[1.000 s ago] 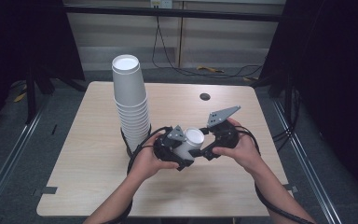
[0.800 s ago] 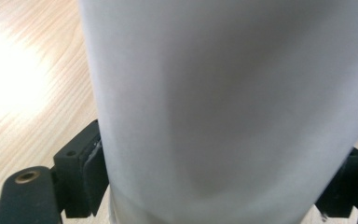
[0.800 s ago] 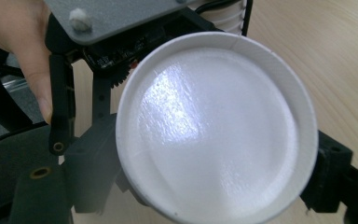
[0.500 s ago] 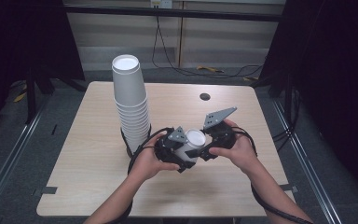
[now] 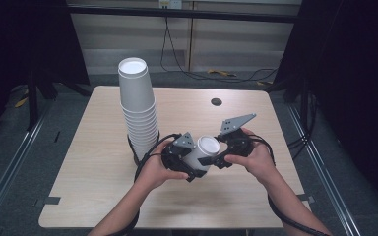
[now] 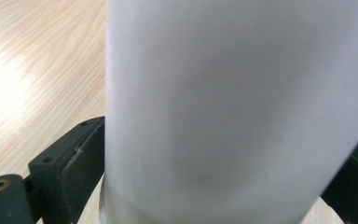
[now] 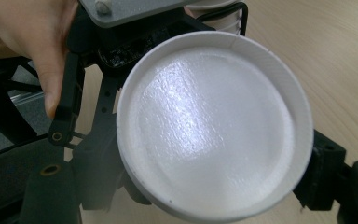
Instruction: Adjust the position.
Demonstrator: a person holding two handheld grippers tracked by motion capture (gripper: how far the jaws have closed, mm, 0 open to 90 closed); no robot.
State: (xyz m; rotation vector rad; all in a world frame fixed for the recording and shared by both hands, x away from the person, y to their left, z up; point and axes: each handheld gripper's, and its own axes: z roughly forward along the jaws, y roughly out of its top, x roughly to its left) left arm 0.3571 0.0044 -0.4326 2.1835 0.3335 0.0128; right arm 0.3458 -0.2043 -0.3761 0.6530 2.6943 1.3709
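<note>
The single cup (image 5: 207, 150) and the tall cup stack (image 5: 138, 105) are plain white. The table (image 5: 93, 167) shows pale wood grain. Each hand-held gripper is black, the right one (image 5: 225, 158) topped by a grey plate (image 5: 237, 123).

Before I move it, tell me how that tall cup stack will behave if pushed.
The stack is tall and narrow and stands upside down on the table, so a push near the top would likely tip it. The cups look like thin white paper or foam, probably light, so a low push should slide it. A hard claw squeeze might dent them.
</note>
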